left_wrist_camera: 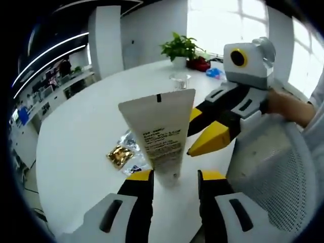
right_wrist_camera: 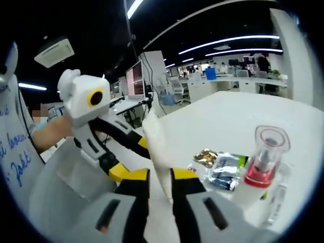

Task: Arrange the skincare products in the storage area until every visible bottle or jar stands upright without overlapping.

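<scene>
Now | left tool (left_wrist_camera: 174,178) clamps tube (left_wrist_camera: 161,131) | right tool (right_wrist_camera: 160,178) pinches tube

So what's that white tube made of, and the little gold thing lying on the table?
The white tube looks like soft matte plastic: its flat crimped top end and dull surface suggest a squeeze tube. The gold packet seems to be crinkled foil, judging by its shiny, wrinkled glints. The table looks smooth, glossy white.

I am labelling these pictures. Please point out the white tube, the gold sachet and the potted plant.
white tube (left_wrist_camera: 159,132): left gripper view, on its printed front.
gold sachet (left_wrist_camera: 120,155): left gripper view, on the middle of the foil.
potted plant (left_wrist_camera: 180,47): left gripper view, on its green leaves.
</scene>
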The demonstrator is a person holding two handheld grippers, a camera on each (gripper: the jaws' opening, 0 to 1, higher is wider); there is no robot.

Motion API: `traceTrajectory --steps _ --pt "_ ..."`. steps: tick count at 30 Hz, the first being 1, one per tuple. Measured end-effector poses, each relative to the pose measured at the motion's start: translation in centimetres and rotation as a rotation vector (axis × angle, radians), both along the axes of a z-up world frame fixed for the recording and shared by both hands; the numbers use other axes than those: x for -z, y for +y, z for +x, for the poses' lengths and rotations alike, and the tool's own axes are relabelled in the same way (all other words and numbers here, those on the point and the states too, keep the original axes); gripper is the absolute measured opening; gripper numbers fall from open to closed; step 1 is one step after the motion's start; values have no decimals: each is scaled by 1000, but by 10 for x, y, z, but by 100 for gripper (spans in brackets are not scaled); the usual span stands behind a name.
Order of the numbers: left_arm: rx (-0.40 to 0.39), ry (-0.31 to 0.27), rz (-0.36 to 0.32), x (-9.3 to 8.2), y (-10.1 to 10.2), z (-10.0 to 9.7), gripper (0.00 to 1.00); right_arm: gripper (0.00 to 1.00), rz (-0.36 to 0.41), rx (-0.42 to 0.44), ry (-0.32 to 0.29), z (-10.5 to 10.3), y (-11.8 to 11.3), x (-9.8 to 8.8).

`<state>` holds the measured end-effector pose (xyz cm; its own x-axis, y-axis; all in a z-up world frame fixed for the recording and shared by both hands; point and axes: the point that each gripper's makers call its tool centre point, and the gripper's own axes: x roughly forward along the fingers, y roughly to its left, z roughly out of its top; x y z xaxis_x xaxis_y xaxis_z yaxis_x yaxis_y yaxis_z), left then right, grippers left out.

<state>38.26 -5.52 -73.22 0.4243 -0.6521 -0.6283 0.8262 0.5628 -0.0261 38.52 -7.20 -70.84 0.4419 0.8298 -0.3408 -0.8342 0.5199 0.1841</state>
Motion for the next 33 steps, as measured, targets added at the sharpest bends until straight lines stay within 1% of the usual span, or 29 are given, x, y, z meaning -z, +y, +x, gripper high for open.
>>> traceTrajectory --steps 6,11,12,15,17,19,25,30,33 --pt "23 2 2 2 -7 0 32 18 -2 -36 1 -5 6 1" --pt "37 -8 18 4 -9 1 34 16 3 -54 11 -8 8 1" --pt "38 -10 19 4 -9 1 34 15 7 -64 5 -10 10 0" --pt "50 -2 7 4 -13 0 30 13 18 -72 10 -11 12 -2" --pt "55 -6 11 5 -15 0 31 13 17 -69 6 -10 12 -2" --pt "54 -12 13 5 -15 1 29 14 14 -56 2 -8 10 -2" --pt "41 -19 12 5 -10 5 20 13 16 -62 6 -9 11 -2" --pt "45 -20 2 5 -11 5 19 15 15 -48 2 -7 8 -3" --pt "70 -25 -2 5 -13 3 19 17 13 -33 -5 -5 5 -3"
